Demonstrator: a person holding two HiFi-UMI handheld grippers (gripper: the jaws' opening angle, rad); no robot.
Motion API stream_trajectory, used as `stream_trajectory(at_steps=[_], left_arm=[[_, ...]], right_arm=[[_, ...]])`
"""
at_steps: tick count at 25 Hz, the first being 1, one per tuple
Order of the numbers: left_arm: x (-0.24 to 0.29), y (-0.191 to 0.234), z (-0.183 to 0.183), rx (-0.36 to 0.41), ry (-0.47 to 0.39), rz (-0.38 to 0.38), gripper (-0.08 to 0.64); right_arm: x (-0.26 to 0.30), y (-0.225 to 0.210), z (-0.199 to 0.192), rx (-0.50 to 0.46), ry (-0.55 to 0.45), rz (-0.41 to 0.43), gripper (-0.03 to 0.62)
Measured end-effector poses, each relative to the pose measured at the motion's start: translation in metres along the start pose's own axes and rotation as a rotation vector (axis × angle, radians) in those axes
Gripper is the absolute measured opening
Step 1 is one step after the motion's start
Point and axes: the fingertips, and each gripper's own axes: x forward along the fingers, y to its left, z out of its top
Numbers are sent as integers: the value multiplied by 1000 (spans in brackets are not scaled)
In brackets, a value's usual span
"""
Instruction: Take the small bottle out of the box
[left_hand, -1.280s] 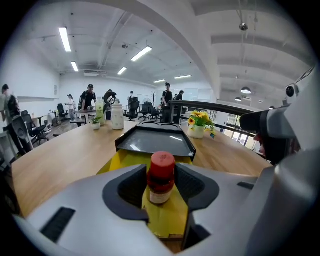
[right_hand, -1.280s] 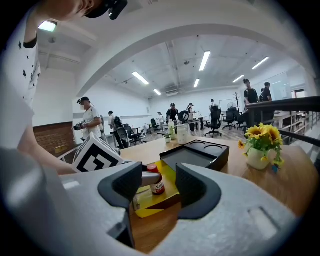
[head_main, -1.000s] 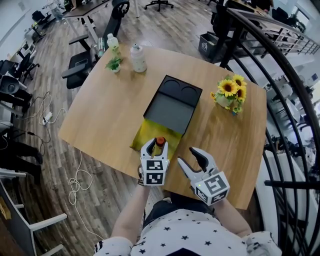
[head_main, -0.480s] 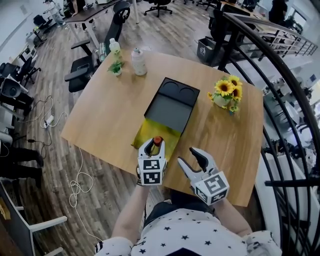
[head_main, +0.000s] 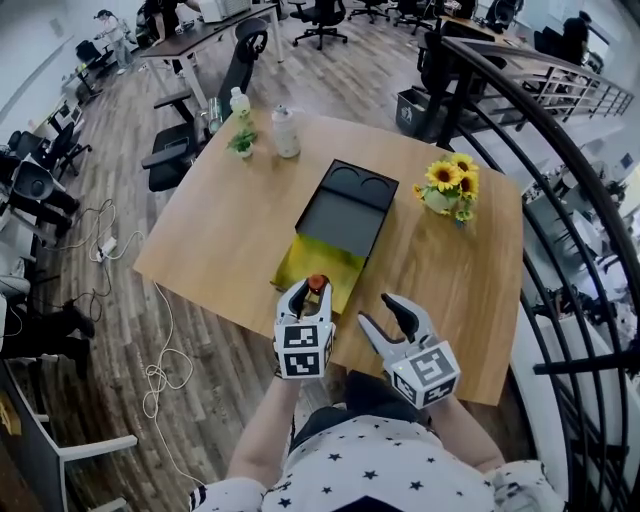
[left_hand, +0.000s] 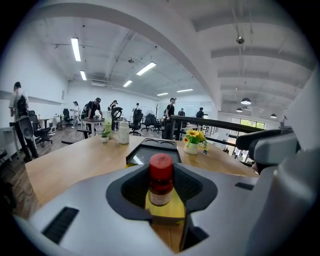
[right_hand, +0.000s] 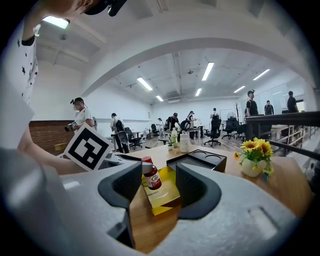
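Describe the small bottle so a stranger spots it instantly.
The wooden table has a yellow-lined box at its near edge. Over it, the left gripper holds the small bottle: red cap, dark glass, white label, smaller than the far white bottle.

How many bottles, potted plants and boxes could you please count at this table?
Bottles: 3 (small bottle, white bottle, pale bottle)
Potted plants: 2 (sunflowers, green plant)
Boxes: 1 (box)
Total: 6
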Motion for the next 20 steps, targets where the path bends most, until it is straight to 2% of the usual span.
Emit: stream_trajectory(at_steps=[11, 16, 20], left_arm=[[-57, -16, 15, 5, -73, -7, 135], [-86, -27, 16, 8, -98, -17, 135], [-111, -35, 17, 8, -116, -26, 135]], right_arm=[[-33, 22, 7, -37, -40, -33, 191], [-52, 32, 7, -47, -51, -59, 155], [-67, 41, 7, -52, -59, -77, 100]])
